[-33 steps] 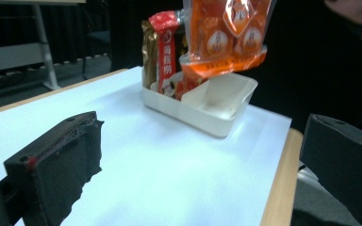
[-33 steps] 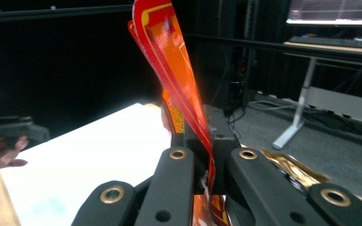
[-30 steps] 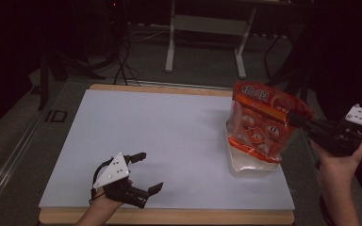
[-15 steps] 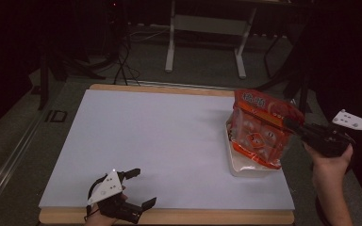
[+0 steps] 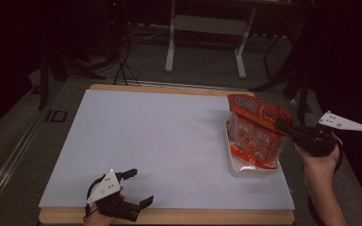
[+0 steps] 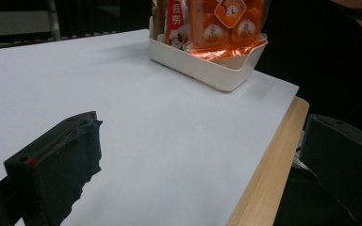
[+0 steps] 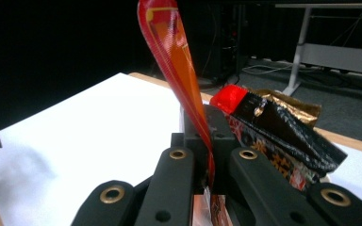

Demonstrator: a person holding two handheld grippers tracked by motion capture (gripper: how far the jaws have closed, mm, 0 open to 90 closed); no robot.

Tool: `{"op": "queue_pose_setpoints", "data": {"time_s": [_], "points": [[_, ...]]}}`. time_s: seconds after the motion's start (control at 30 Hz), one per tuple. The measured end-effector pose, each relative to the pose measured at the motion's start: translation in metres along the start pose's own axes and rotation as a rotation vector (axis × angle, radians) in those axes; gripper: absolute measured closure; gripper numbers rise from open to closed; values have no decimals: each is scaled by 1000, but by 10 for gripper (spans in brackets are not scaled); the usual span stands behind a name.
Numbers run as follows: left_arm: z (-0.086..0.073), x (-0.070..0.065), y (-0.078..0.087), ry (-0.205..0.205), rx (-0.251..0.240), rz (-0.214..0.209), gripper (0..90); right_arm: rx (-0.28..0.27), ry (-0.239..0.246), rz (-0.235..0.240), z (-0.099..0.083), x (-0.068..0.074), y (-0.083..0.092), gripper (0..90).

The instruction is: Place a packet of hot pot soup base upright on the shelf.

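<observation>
— Where's the snack bag (image 5: 257,132)?
— Standing in the white tray (image 5: 245,168) at the table's (image 5: 169,141) right edge, its top pinched in the right gripper (image 5: 283,126).
— And the left gripper (image 5: 136,188)?
— Jaws spread wide, holding nothing, at the near edge.

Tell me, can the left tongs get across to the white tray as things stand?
Probably yes. The left tongs sit open at the table's near edge, and the white sheet between them and the white tray lies bare. The right tongs pinch the orange bag standing in it.
</observation>
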State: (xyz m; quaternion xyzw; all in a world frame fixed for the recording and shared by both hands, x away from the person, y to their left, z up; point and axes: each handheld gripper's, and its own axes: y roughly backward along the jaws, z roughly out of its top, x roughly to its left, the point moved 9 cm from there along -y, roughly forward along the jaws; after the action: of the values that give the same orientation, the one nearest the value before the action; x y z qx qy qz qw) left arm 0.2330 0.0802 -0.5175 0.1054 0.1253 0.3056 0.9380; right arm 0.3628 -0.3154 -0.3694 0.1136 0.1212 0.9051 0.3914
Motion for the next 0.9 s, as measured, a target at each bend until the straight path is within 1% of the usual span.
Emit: {"op": "queue_pose_setpoints", "data": {"time_s": [0.1,0.17,0.2,0.27,0.3,0.37,0.5,0.53,0.63,0.7,0.77,0.83,0.9], "points": [[0,2,0,8,-3,5,1,-10,-22,12,-5,-3,4,900],[-1,2,-1,9,3,4,1,-11,-36,15,-8,-5,6,900],[-2,2,-2,3,7,3,1,-8,-34,16,-10,-5,6,900],[-3,1,-3,4,9,-3,2,-5,-34,13,-12,-6,8,900],[-3,0,-4,2,13,-4,1,-5,-45,17,-15,-6,9,900],[-4,0,-4,4,13,-8,1,-7,-46,19,-16,-7,10,900],[-5,2,-5,14,17,-10,1,0,-69,17,-24,-10,12,900],[-6,2,-5,14,18,-8,2,6,-65,15,-26,-11,12,900],[-5,2,-4,18,16,-8,1,18,-70,6,-30,-13,11,900],[-5,2,-4,15,14,-7,1,23,-80,11,-34,-13,9,900],[-5,3,-3,14,12,-6,1,22,-80,6,-39,-14,7,900],[-5,3,-3,18,10,-5,2,27,-93,12,-44,-14,6,900],[-5,3,-3,17,10,-3,1,35,-94,3,-51,-16,5,900]]}}
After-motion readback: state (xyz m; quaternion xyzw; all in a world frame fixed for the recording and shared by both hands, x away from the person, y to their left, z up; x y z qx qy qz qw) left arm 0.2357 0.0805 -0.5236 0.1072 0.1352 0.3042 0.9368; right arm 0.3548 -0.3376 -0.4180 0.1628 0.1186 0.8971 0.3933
